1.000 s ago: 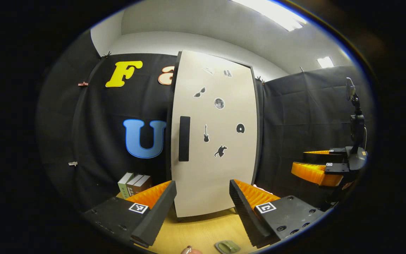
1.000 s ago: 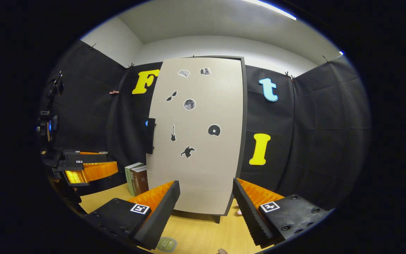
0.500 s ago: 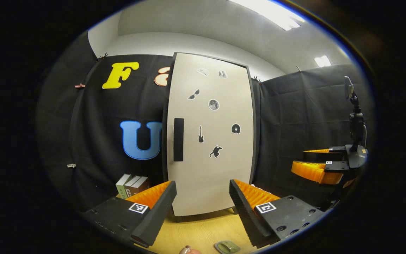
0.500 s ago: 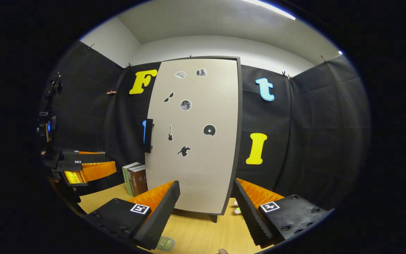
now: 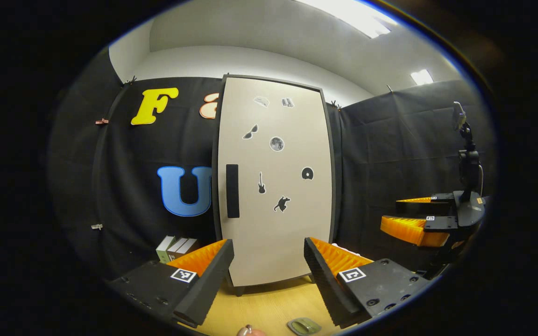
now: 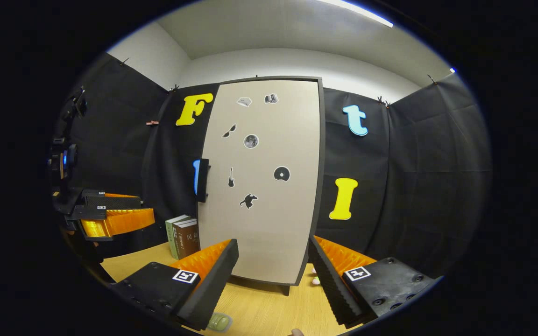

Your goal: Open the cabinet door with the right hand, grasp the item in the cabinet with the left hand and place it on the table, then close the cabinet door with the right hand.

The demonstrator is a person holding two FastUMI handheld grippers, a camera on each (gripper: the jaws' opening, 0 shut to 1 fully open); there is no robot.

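The beige cabinet door point(image 5: 273, 196) with small stickers stands flush in its dark frame, its black handle point(image 5: 232, 191) on the left edge. What is inside is hidden. My left gripper point(image 5: 269, 270) is open, level with the door's lower part and apart from it. To its right hovers my right gripper point(image 5: 414, 226). In the right gripper view the door point(image 6: 264, 196) and handle point(image 6: 202, 179) lie ahead, the right gripper point(image 6: 273, 275) is open and holds nothing, and the left gripper point(image 6: 110, 219) floats at the far left. A small pale green object point(image 5: 302, 325) point(image 6: 219, 322) lies on the table below the fingers.
Some books point(image 5: 175, 247) point(image 6: 182, 235) stand left of the cabinet on the wooden table point(image 5: 269, 303) point(image 6: 259, 308). Small pink and green bits point(image 6: 315, 279) lie by the cabinet's right foot. Black cloth walls close in the back and both sides.
In the left gripper view the cabinet has slid left and looks a little smaller and farther. The right gripper view has barely shifted. Both grippers stay open.
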